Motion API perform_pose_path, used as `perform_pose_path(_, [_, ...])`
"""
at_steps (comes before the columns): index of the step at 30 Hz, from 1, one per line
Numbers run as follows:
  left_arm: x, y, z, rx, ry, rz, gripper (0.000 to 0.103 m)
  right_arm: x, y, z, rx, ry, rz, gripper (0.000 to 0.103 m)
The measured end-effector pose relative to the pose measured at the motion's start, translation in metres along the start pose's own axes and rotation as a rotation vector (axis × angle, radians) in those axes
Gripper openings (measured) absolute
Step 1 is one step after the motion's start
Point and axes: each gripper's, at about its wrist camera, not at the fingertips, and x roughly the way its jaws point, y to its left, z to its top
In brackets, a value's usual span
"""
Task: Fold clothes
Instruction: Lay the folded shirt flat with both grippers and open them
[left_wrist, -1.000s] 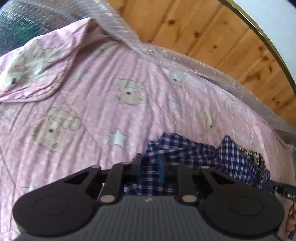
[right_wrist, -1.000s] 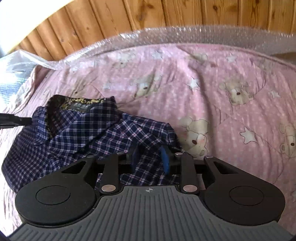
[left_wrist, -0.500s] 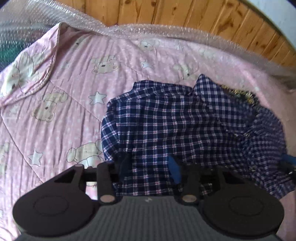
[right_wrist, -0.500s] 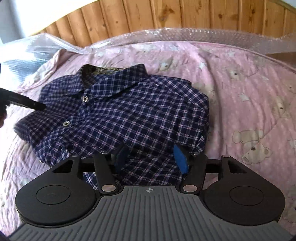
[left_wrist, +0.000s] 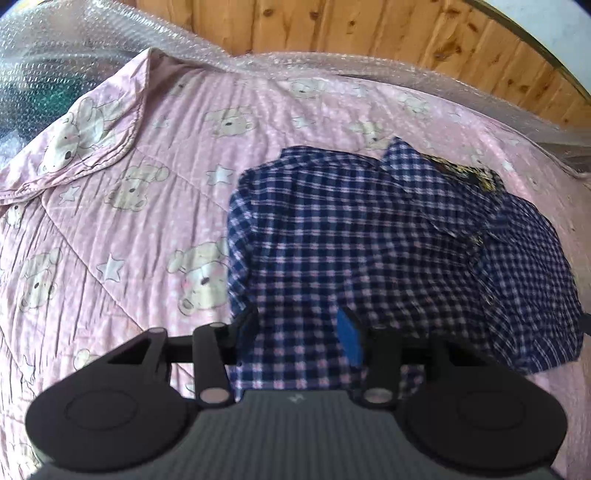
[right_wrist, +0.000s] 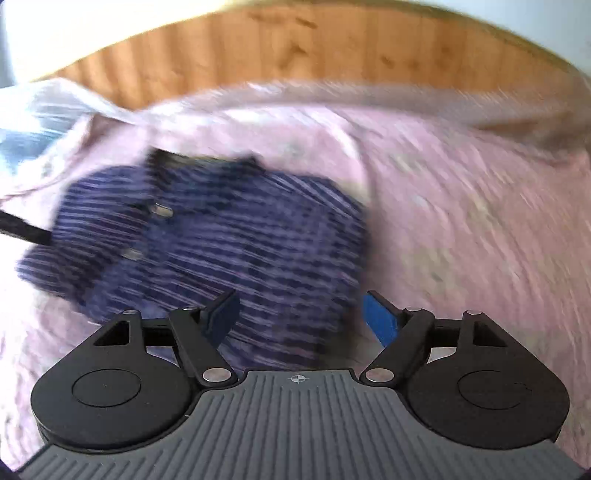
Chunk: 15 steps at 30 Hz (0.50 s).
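A navy plaid shirt (left_wrist: 369, 236) lies folded on the pink bear-print quilt (left_wrist: 147, 221), collar toward the wooden headboard. My left gripper (left_wrist: 297, 330) hangs over the shirt's near edge, open, and its blue pads do not touch the cloth. In the blurred right wrist view the same shirt (right_wrist: 221, 240) lies left of centre. My right gripper (right_wrist: 301, 317) hovers above its near right corner, jaws opening wide with nothing pressed between them. The left gripper's dark tip (right_wrist: 22, 229) shows at the shirt's left side.
Bubble wrap (left_wrist: 332, 62) runs along the wooden headboard (left_wrist: 369, 29) behind the bed. A corner of the quilt (left_wrist: 85, 129) is turned over at the far left. Bare quilt (right_wrist: 461, 221) stretches to the right of the shirt.
Both grippers were shut on shirt fabric a second ago; they have let go, widened and drawn back. The shirt has come to lie folded on the quilt.
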Motion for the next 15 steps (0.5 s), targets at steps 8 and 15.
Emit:
perform_pose_path(8, [0.017,0.012,-0.013,-0.038,0.030,0.022,0.068,0.039,0.012,-0.013,-0.068,0.137,0.027,0.074])
perform_pose_path(15, [-0.029,-0.004,-0.023,0.004,-0.016,-0.035,0.063,-0.019,0.008,-0.015,0.021,0.131,0.033,0.080])
